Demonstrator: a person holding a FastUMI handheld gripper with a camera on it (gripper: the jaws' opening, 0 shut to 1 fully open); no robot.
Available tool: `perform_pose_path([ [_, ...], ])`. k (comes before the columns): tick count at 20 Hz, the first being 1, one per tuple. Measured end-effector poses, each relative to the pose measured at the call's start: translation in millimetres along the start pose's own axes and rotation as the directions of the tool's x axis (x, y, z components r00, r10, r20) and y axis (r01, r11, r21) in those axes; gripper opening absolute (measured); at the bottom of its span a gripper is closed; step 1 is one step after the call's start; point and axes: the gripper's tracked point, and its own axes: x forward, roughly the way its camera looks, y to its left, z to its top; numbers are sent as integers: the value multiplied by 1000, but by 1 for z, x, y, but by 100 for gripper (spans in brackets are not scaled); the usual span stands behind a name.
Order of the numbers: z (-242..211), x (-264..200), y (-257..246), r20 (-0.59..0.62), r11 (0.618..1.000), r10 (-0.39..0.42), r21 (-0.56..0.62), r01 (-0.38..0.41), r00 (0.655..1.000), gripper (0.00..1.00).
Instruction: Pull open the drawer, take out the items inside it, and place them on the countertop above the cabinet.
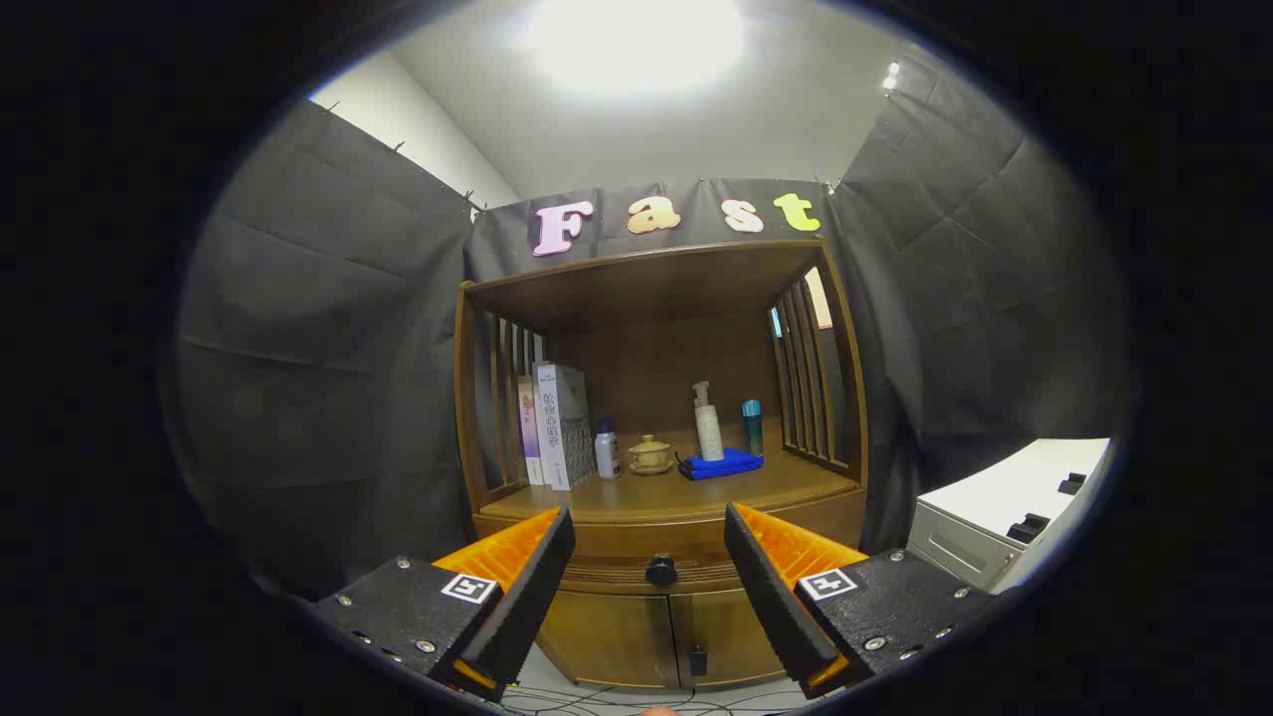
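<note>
Fingers (537, 587) are spread wide with nothing in them, lined up either side of the drawer knob (660, 571) beyond, looks like so they can close on it; drawer (636, 557) shut under the countertop (636, 497).

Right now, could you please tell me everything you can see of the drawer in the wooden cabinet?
The brown wooden drawer sits fully closed, its front flush under the cabinet's countertop and above the two lower doors. A round dark knob sticks out at its centre. The front looks like smooth, varnished wood. Nothing touches it: the hand-held gripper is open, its fingers either side of the knob, short of it.
</note>
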Motion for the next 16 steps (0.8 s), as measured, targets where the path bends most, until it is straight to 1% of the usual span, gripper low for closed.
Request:
perform_pose_path([
  [16, -3, 2, 1, -5, 1000, 15, -6, -15, 1000, 94],
])
